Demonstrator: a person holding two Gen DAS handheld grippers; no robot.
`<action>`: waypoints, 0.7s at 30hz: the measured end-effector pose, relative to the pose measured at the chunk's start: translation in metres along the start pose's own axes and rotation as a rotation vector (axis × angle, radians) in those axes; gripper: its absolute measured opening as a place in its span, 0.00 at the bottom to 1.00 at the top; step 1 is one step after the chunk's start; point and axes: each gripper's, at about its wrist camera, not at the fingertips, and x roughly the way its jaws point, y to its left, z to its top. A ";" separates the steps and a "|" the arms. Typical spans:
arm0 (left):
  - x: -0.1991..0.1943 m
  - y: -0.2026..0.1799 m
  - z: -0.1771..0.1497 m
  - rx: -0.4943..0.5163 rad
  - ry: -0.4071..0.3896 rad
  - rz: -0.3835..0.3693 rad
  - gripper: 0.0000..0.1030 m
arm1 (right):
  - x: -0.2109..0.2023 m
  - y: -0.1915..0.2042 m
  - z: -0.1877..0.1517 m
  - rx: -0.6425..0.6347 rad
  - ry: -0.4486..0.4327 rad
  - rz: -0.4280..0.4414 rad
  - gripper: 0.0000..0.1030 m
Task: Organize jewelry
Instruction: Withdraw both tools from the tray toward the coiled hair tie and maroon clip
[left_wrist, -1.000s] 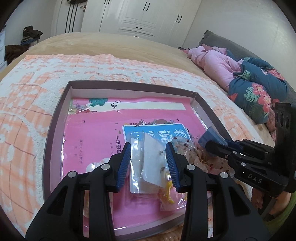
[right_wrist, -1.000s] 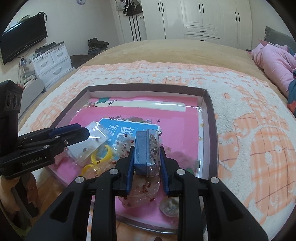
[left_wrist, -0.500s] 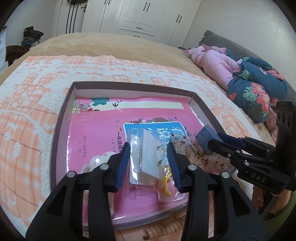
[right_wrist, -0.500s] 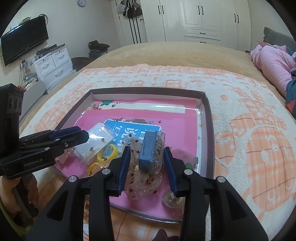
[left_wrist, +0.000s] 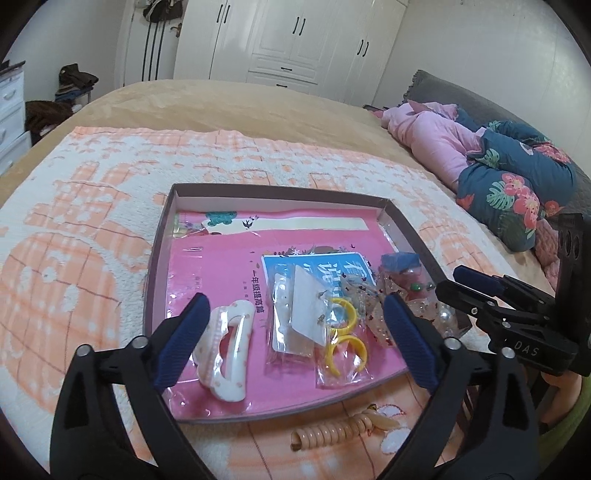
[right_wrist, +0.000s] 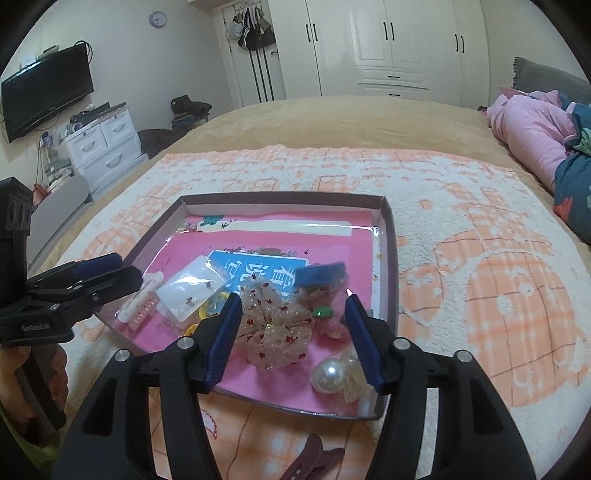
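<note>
Left tool (left_wrist: 293, 328) opening, empty, angled down over tray (left_wrist: 162, 236) | right tool (right_wrist: 291, 339) opening, empty, angled down

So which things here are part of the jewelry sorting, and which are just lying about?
Job:
shallow box
earring card bag
yellow hoop bag
white hair clip
sheer scrunchie
blue-topped packet
pearl piece
coil hair tie
brown clip

Lying about:
pink bedding
television
white drawers

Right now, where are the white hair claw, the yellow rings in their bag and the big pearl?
white hair claw (left_wrist: 225, 345): left wrist view, on its curved white body.
yellow rings (left_wrist: 345, 312): left wrist view, on the upper ring's band.
big pearl (right_wrist: 328, 374): right wrist view, on the pearl's shiny round front.
</note>
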 end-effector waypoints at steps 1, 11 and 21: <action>-0.002 -0.001 0.000 0.000 -0.002 0.001 0.89 | -0.003 0.000 0.000 0.001 -0.005 -0.002 0.62; -0.028 -0.007 -0.003 0.004 -0.055 0.017 0.89 | -0.034 0.005 -0.005 -0.007 -0.075 -0.028 0.81; -0.052 -0.016 -0.013 0.023 -0.092 0.015 0.89 | -0.070 0.025 -0.015 -0.046 -0.151 -0.030 0.86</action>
